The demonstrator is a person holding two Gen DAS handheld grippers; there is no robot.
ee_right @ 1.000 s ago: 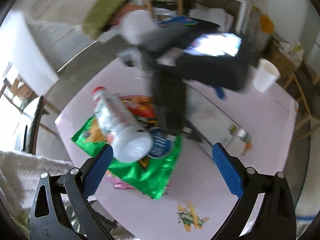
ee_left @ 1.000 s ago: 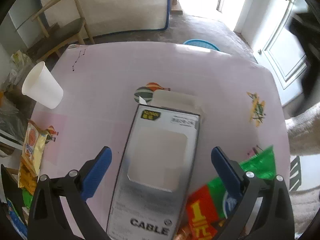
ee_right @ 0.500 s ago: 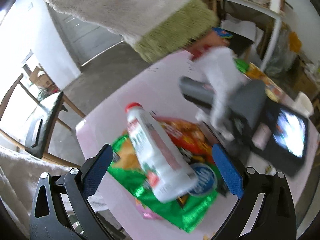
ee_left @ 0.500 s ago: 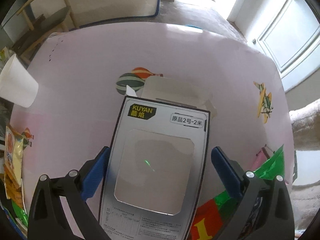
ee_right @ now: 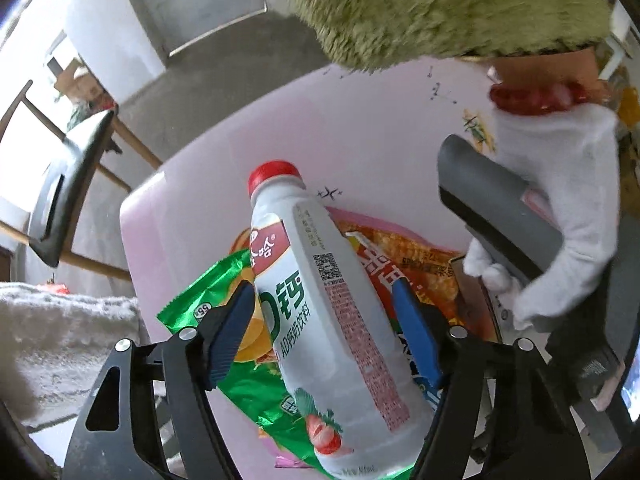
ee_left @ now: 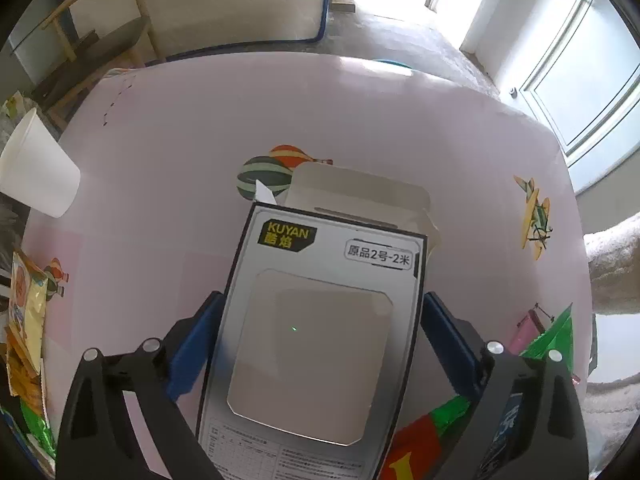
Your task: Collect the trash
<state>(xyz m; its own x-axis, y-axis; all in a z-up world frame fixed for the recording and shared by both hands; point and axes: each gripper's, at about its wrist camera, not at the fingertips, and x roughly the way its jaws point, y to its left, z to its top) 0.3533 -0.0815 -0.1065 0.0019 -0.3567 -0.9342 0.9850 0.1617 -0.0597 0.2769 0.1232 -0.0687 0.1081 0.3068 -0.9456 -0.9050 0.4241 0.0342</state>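
In the left wrist view my left gripper (ee_left: 320, 316) is shut on a grey cable box (ee_left: 316, 336) marked KUYAN, its blue pads pressed to the box's two long sides, above the pink table (ee_left: 320, 120). In the right wrist view my right gripper (ee_right: 324, 308) is shut on a white milk-drink bottle (ee_right: 320, 304) with a red cap, held over a green snack bag (ee_right: 208, 300) and an orange-red snack bag (ee_right: 416, 260). The person's gloved left hand (ee_right: 560, 184) holding the other gripper's grey handle shows at the right.
A white paper cup (ee_left: 36, 172) stands at the table's left edge, with yellow snack packets (ee_left: 24, 304) below it. A green wrapper (ee_left: 552, 336) and red wrapper (ee_left: 416, 448) lie at the lower right. Wooden chairs (ee_left: 92, 40) (ee_right: 68, 184) stand beside the table.
My left gripper moved in and closed on the cable box. My right gripper closed on the bottle, which now stands between its pads; the view swung toward the table corner.
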